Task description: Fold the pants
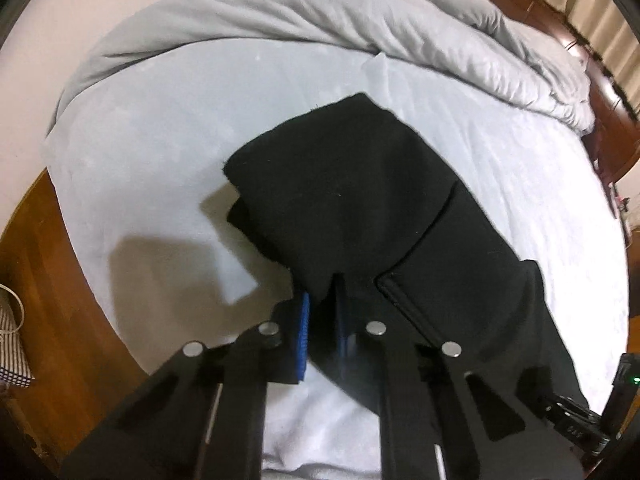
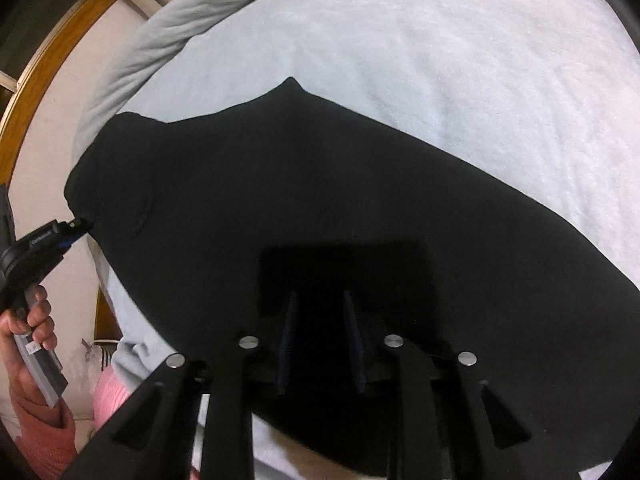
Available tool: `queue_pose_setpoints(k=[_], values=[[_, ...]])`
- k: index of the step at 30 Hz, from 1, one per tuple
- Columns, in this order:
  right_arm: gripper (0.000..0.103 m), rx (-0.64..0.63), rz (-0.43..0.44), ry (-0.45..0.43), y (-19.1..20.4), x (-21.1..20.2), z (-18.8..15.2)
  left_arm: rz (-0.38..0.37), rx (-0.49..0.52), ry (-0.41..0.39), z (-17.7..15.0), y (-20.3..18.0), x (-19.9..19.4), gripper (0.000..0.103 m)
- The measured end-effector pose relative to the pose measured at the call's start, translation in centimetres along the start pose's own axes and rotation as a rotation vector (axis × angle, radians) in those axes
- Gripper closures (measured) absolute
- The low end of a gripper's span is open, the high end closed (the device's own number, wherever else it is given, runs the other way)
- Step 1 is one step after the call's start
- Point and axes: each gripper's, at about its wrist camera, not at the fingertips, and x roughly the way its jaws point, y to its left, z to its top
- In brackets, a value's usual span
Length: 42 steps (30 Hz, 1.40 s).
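Black pants (image 1: pixel 360 192) lie on the pale blue bed sheet (image 1: pixel 160 140), partly lifted. My left gripper (image 1: pixel 324 292) is shut on the pants' edge, with cloth between its blue pads (image 1: pixel 304 320). In the right wrist view the pants (image 2: pixel 320 184) fill the middle. My right gripper (image 2: pixel 320 300) is closed on the black cloth, its fingers partly hidden by the fabric. The left gripper also shows in the right wrist view (image 2: pixel 78 226), pinching the pants' left corner, held by a hand (image 2: pixel 28 328).
A grey duvet (image 1: pixel 360 16) is bunched at the far side of the bed. Wooden floor (image 1: pixel 52 260) and a checked bag (image 1: pixel 12 344) are to the left. A wooden headboard (image 1: pixel 600 80) is at the right. A pink cloth (image 2: pixel 108 396) lies below the bed edge.
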Motion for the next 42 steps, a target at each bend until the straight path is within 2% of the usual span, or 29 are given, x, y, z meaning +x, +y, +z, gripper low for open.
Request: queue_pose_setpoints(k=[3,4,7,10,12,13,14,17,20,22,25,28,29,30,32,35,38,42], values=[[0.071,0.009,0.023,0.001,0.0,-0.6,-1.1,-0.005,0.005,-0.010,-0.6,0.5,-1.0,0.094],[0.070,0.013,0.025,0.001,-0.1,-0.8,-1.3,0.003,0.011,-0.009,-0.8,0.6,-1.0,0.099],[0.070,0.034,0.033,0.012,-0.3,-0.7,-2.1,0.062,0.052,0.034,-1.7,1.0,1.0,0.098],[0.071,0.055,0.044,0.030,-0.6,0.0,-2.2,0.084,0.093,0.019,-1.8,0.4,1.4,0.097],[0.070,0.063,0.053,0.017,-0.9,-0.9,-2.4,0.100,0.118,-0.005,-1.7,-0.4,0.3,0.092],[0.069,0.056,0.040,0.004,-0.8,-1.3,-2.5,0.112,0.133,-0.026,-1.8,-1.1,-0.7,0.083],[0.067,0.053,0.026,-0.004,-0.8,-1.8,-2.7,0.108,0.140,-0.034,-1.9,-1.5,-1.4,0.073],[0.066,0.060,-0.001,-0.028,-1.6,-3.7,-3.7,0.053,0.170,-0.042,-2.9,-3.7,-3.5,0.066],[0.066,0.103,-0.028,-0.046,-3.2,-5.3,-5.0,-0.046,0.232,-0.025,-4.5,-7.5,-4.6,0.058],[0.066,0.126,-0.054,-0.064,-4.1,-6.1,-5.5,-0.109,0.296,0.013,-6.1,-10.2,-4.2,0.055],[0.066,0.169,-0.092,-0.069,-5.7,-6.5,-6.1,-0.150,0.379,0.096,-8.5,-14.3,-1.4,0.055],[0.066,0.206,-0.146,-0.028,-7.7,-5.0,-6.5,-0.116,0.411,0.190,-10.4,-15.9,2.4,0.058],[0.067,0.223,-0.157,-0.002,-8.3,-4.0,-6.7,-0.093,0.415,0.199,-10.9,-16.1,3.2,0.058],[0.067,0.240,-0.151,0.012,-8.9,-3.2,-7.0,-0.078,0.429,0.183,-11.3,-16.2,3.6,0.057],[0.066,0.234,-0.134,-0.018,-9.2,-2.8,-7.4,-0.046,0.482,0.153,-12.0,-16.7,3.4,0.057],[0.066,0.236,-0.109,-0.033,-9.2,-3.7,-7.5,-0.020,0.490,0.163,-12.4,-17.1,2.7,0.057],[0.063,0.319,-0.033,-0.059,-10.7,-5.7,-8.5,-0.063,0.484,0.177,-13.1,-18.3,1.6,0.057],[0.054,0.458,-0.096,-0.126,-15.6,-10.0,-11.1,-0.145,0.552,0.186,-15.3,-22.0,0.7,0.055]])
